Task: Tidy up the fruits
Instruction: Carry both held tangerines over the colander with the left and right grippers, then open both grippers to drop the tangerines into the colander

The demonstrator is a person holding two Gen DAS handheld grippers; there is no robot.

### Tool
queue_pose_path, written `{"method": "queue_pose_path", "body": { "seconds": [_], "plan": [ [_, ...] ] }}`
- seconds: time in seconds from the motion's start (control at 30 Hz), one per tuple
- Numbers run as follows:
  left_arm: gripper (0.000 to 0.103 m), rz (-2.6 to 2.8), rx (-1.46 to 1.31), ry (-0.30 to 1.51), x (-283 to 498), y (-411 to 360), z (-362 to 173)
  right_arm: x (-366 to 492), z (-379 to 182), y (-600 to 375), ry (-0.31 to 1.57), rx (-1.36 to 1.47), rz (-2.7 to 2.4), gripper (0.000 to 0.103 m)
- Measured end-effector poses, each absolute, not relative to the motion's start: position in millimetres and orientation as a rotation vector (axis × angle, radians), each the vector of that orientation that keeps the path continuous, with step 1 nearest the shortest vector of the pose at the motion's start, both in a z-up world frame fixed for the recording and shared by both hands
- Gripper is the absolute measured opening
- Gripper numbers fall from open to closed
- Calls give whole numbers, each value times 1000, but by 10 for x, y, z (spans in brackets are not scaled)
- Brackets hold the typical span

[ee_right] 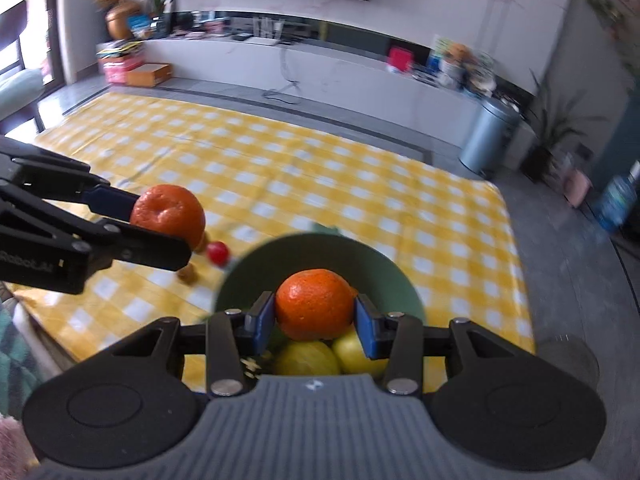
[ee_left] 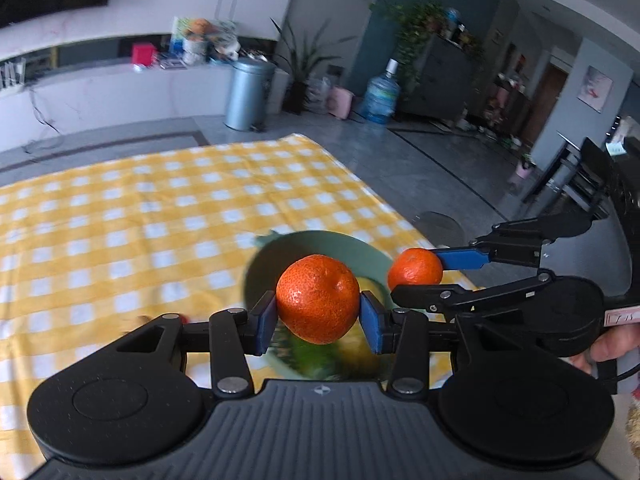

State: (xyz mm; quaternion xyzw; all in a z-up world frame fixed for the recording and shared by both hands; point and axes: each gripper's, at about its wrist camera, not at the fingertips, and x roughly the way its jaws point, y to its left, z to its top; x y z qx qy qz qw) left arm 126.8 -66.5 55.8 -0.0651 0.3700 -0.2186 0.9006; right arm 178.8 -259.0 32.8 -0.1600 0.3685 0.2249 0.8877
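My left gripper (ee_left: 319,320) is shut on a large tangerine (ee_left: 318,296), held above a green bowl (ee_left: 340,237). To its right, my right gripper (ee_left: 416,275) is shut on a smaller tangerine (ee_left: 416,266) over the bowl's right rim. In the right wrist view, the right gripper (ee_right: 315,322) grips its tangerine (ee_right: 312,300) over the green bowl (ee_right: 320,250), which holds two yellow fruits (ee_right: 306,360). The left gripper (ee_right: 162,228) comes in from the left with its tangerine (ee_right: 168,212). A red cherry tomato (ee_right: 218,252) and small brownish fruits (ee_right: 188,274) lie on the cloth beside the bowl.
A yellow checked cloth (ee_left: 160,208) covers the table, and its right edge (ee_right: 516,240) drops to grey floor. A metal bin (ee_left: 246,94) and a water jug (ee_left: 380,96) stand on the floor beyond. A hand (ee_left: 612,344) holds the right gripper.
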Motion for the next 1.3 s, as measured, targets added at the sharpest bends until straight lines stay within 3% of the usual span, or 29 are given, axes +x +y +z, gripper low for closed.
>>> {"method": "queue_pose_path", "body": {
  "seconds": [0.67, 1.3],
  "plan": [
    [49, -355, -99, 998, 1883, -902, -35, 2232, -173, -2679, 833, -299, 500, 40],
    [49, -314, -19, 1039, 2167, -998, -204, 2685, -333, -2579, 812, -389, 458, 40]
  ]
}}
